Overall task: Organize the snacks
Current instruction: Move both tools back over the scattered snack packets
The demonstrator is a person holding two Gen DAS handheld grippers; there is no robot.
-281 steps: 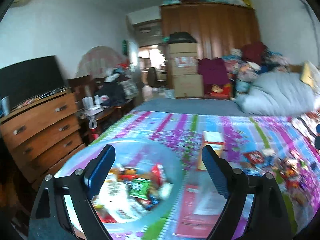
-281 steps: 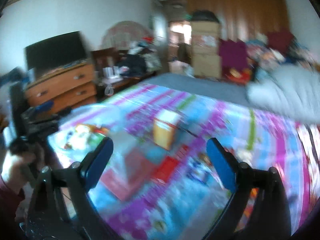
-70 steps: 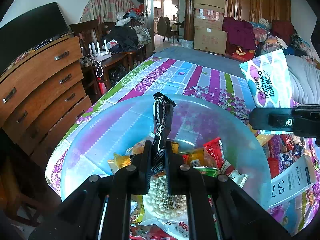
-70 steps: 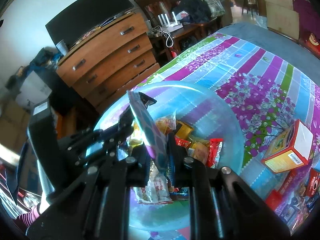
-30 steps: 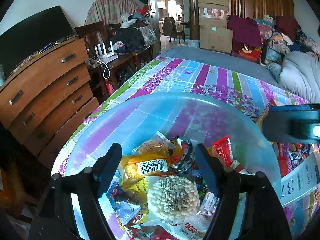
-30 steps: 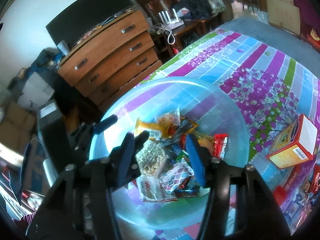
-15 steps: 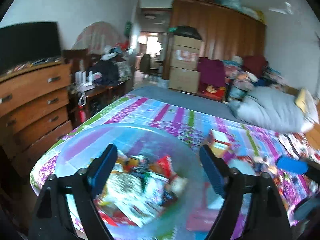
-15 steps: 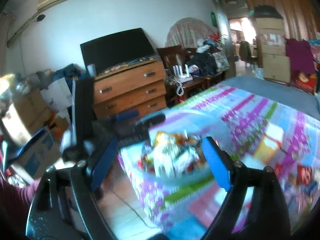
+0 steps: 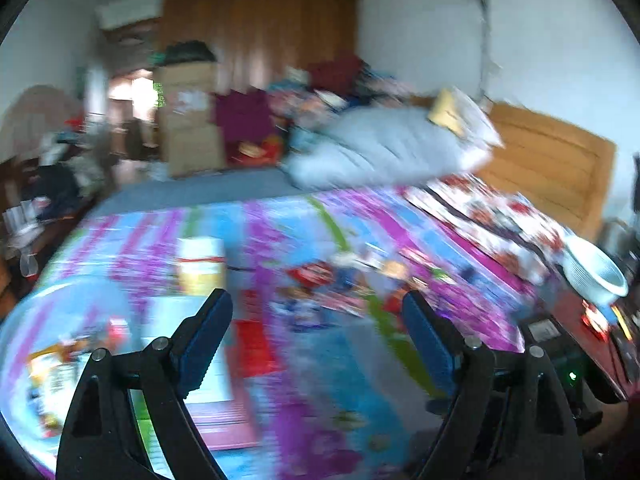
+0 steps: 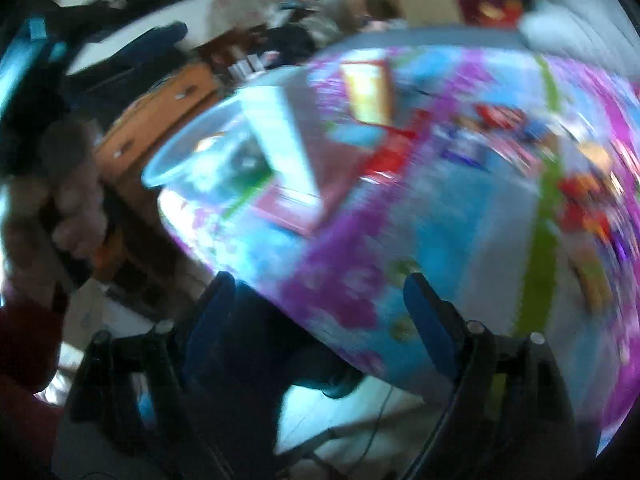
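Note:
Both views are motion-blurred. A clear blue bowl [image 9: 36, 312] of snack packets [image 9: 52, 368] sits at the lower left of the left wrist view, on the striped bedspread [image 9: 352, 380]. My left gripper [image 9: 314, 308] is open and empty over a red flat packet [image 9: 252, 344]. Loose snack packets [image 9: 316, 276] and a yellow box [image 9: 200, 268] lie farther up the bed. The right gripper [image 10: 320, 288] hangs at the bed's near edge, its jaws wide but closing with nothing between them. That view shows the bowl [image 10: 192, 160], the box [image 10: 368, 92] and a hand [image 10: 68, 184] at left.
A white ribbed bowl [image 9: 592, 268] stands at the right edge beside the bed. A grey duvet [image 9: 380, 156] and a wooden headboard [image 9: 552, 176] lie at the back, cardboard boxes [image 9: 188, 120] behind. A wooden dresser [image 10: 160, 112] stands left of the bed, with floor [image 10: 340, 420] below its edge.
Both grippers have left the bowl and swung right over the bed. The bowl has slid to the left of each view. The right gripper has dropped to the bed's near edge.

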